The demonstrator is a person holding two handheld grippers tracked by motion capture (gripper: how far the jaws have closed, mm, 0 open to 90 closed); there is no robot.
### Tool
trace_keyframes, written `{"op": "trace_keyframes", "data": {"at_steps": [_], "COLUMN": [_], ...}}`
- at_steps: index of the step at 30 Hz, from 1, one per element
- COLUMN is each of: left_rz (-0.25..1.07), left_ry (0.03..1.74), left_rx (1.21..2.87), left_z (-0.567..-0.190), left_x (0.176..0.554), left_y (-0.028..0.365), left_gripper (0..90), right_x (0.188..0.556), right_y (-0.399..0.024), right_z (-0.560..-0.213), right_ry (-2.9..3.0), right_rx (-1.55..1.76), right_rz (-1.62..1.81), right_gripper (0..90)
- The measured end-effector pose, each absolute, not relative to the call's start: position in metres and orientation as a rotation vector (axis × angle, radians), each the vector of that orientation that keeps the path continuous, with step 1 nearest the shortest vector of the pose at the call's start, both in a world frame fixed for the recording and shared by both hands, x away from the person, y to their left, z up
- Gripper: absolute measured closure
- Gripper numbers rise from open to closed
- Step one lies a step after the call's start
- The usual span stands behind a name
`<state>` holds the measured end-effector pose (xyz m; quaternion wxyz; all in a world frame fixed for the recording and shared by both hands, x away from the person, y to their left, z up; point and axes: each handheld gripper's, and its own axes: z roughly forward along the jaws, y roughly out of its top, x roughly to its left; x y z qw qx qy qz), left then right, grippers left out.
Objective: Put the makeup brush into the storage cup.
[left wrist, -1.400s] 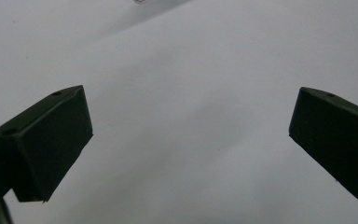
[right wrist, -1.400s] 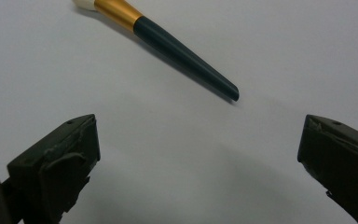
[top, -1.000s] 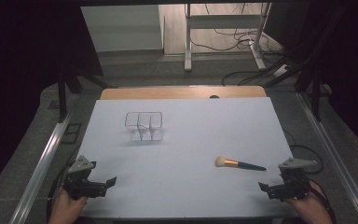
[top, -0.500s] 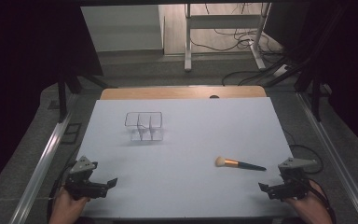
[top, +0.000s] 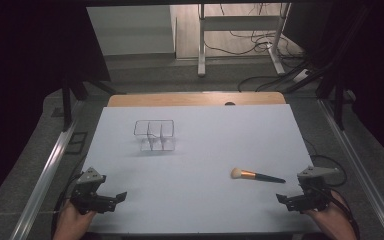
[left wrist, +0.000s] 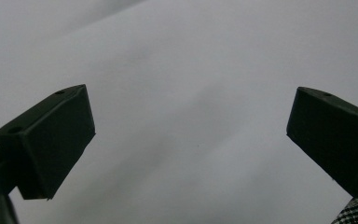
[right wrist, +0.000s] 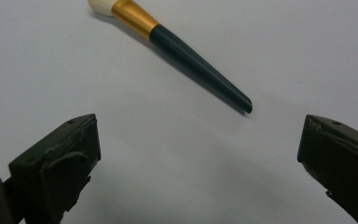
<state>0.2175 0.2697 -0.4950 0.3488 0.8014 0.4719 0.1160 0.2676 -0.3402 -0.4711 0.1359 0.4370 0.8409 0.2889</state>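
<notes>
- The left gripper (top: 119,196) sits at the near left edge of the white table (top: 200,140), its 2 jaws spread wide over bare surface, holding nothing.
- The right gripper (top: 281,198) sits at the near right edge, its 2 jaws also spread wide and empty.
- The makeup brush (top: 256,175) lies flat just beyond the right gripper, apart from it, pale bristles toward the table's middle, dark handle tip nearest the jaws.
- Farther back, left of centre, stands a clear divided organizer (top: 154,135), well apart from the brush.

makeup brush (top: 256,175), clear organiser (top: 154,135), white table (top: 195,150)
</notes>
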Motion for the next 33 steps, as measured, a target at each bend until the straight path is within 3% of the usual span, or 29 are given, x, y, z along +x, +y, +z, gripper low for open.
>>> {"op": "trace_keyframes", "data": {"at_steps": [33], "left_rz": [0.333], "left_ry": [1.227], "left_rx": [2.122], "left_z": [-0.496], "left_x": [0.219], "left_y": [0.265], "left_gripper": [0.1], "right_x": [0.290], "right_y": [-0.327], "right_z": [-0.456], "right_ry": [2.496], "right_rx": [1.241], "right_rz": [0.696], "right_gripper": [0.0]}}
